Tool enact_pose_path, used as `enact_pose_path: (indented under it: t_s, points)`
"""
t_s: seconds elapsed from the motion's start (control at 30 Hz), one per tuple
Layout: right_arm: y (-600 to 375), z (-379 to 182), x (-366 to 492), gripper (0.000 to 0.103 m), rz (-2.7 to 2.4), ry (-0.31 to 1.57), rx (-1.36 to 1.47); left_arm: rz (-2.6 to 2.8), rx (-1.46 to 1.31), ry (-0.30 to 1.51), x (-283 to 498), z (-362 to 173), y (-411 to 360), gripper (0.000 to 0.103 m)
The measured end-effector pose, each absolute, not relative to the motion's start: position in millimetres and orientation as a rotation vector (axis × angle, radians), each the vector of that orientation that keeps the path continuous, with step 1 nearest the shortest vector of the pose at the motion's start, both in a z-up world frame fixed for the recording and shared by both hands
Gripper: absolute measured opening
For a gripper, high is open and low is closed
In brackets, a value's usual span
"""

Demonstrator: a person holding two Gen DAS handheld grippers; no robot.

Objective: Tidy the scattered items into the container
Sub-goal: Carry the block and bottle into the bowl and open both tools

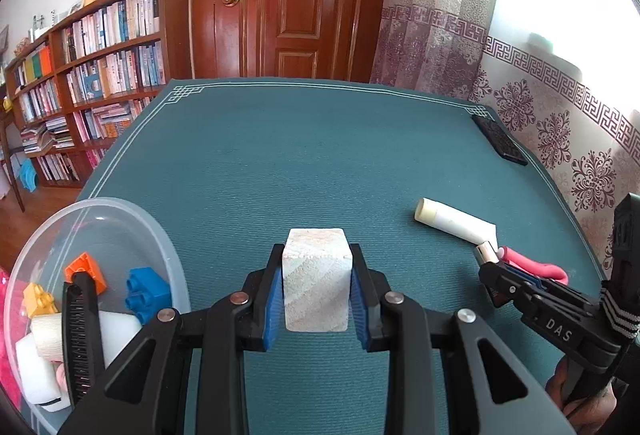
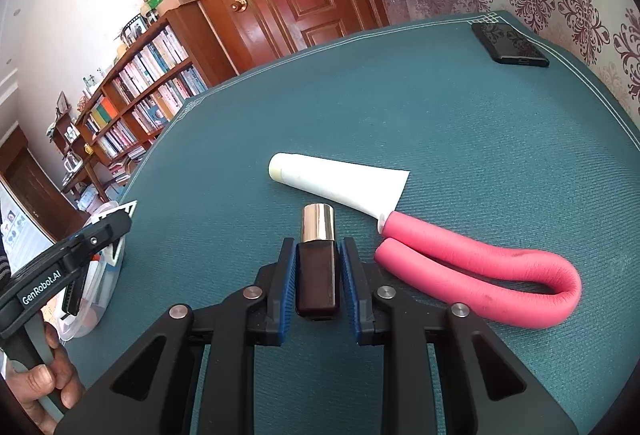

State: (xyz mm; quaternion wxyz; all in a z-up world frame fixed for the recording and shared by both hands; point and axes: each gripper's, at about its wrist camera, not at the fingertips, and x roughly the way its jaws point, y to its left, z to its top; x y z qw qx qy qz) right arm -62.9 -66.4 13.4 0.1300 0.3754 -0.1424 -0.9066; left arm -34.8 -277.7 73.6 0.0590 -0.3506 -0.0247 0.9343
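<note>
Left wrist: left gripper [image 1: 317, 285] clamps pale wooden block [image 1: 316, 281]; clear plastic tub [image 1: 168, 255] beside.

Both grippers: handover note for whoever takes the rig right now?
Left gripper: shut on the wooden block.
Right gripper: shut on the dark bottle with gold cap.
Done: the clear container at the left edge of the mat holds orange, yellow and blue bricks, white foam pieces and a black comb.
Left: drop both held items in, then the white tube and the pink foam loop on the mat. A black phone lies at the far corner.
</note>
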Motion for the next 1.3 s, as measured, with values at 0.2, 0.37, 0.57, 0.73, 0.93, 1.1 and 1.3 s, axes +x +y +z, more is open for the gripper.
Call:
enact_pose_path:
  t_s: [0.2, 0.37, 0.57, 0.73, 0.93, 1.1, 1.3]
  points:
    - [-76, 14, -58, 0.024, -2.643, -0.378, 1.106, 2.881, -1.051, -0.109, -23, 77, -309, 0.033]
    - [-87, 17, -48, 0.024, -2.616, -0.384, 1.103, 2.925, -1.045, -0.136, -12, 80, -335, 0.033]
    - [-117, 27, -40, 0.024, -2.563, -0.366, 1.084, 2.98, -1.027, -0.186, -3, 84, -365, 0.033]
    - [-149, 38, -34, 0.024, -2.514, -0.335, 1.057, 3.012, -1.017, -0.225, 4, 84, -390, 0.033]
    - [-190, 51, -27, 0.024, -2.463, -0.272, 1.024, 3.036, -1.025, -0.282, 7, 79, -416, 0.033]
    - [-222, 60, -24, 0.024, -2.43, -0.222, 1.007, 3.038, -1.021, -0.312, 9, 77, -432, 0.033]
    - [-259, 67, -22, 0.024, -2.398, -0.155, 0.985, 3.03, -1.014, -0.352, 10, 75, -445, 0.033]
